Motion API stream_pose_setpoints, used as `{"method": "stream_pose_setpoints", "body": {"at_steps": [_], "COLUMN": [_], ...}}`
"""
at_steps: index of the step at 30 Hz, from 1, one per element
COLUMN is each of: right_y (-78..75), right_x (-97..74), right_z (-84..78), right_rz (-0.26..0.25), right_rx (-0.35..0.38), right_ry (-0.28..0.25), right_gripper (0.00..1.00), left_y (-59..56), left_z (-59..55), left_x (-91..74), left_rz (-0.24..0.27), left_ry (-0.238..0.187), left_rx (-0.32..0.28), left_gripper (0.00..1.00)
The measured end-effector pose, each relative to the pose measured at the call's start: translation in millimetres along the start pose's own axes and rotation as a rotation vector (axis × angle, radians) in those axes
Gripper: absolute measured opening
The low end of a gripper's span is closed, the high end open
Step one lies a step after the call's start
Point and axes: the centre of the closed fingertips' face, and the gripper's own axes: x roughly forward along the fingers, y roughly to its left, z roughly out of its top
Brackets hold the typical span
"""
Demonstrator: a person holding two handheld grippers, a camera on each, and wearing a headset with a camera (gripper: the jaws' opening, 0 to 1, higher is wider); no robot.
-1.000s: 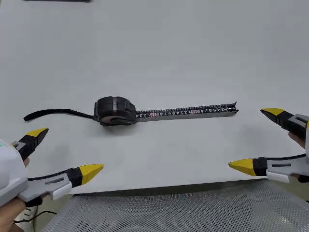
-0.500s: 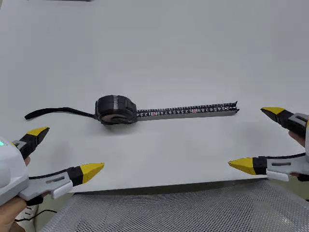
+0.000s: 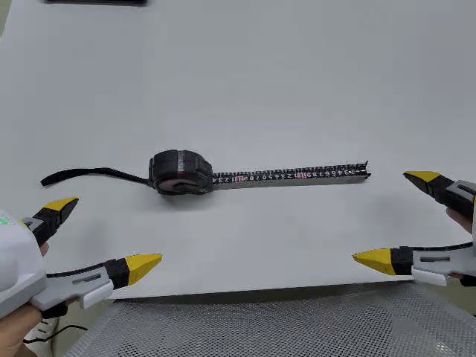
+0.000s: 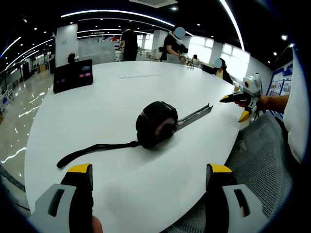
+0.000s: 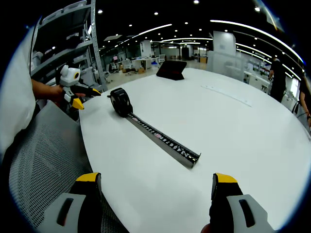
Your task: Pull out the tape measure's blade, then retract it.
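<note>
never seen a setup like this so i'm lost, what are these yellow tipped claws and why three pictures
No robot here: a person holds a two-jaw tool in each hand. The left gripper and right gripper both stand open and hold nothing. The head view comes from a headset camera looking down at the white table. The two round pictures come from a fisheye camera on each gripper. On the table lies a black tape measure with its blade pulled out toward the right gripper and a strap trailing toward the left.
</note>
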Motion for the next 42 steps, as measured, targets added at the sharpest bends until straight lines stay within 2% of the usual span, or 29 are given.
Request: {"method": "stream_pose_setpoints", "body": {"at_steps": [5, 20, 26, 42], "right_y": [-0.9, -7.3, -7.5, -10.5], "right_x": [0.5, 6.2, 8.4, 8.5], "right_z": [1.0, 9.0, 10.3, 9.0], "right_rz": [-0.003, -0.001, 0.003, 0.0], "right_rx": [0.001, -0.009, -0.014, -0.019], "right_ry": [-0.004, -0.017, -0.016, -0.009], "right_gripper": [0.93, 0.93, 0.93, 0.92], "left_y": [-1.2, -17.0, -17.4, -25.0], "left_z": [2.1, 28.3, 33.0, 44.2], "left_x": [0.8, 24.3, 35.1, 55.1], "left_rz": [-0.002, -0.022, -0.024, -0.017], "left_ry": [-0.002, -0.045, -0.04, -0.037], "left_rx": [0.004, -0.019, -0.035, -0.074], "left_gripper": [0.95, 0.95, 0.91, 0.9]}}
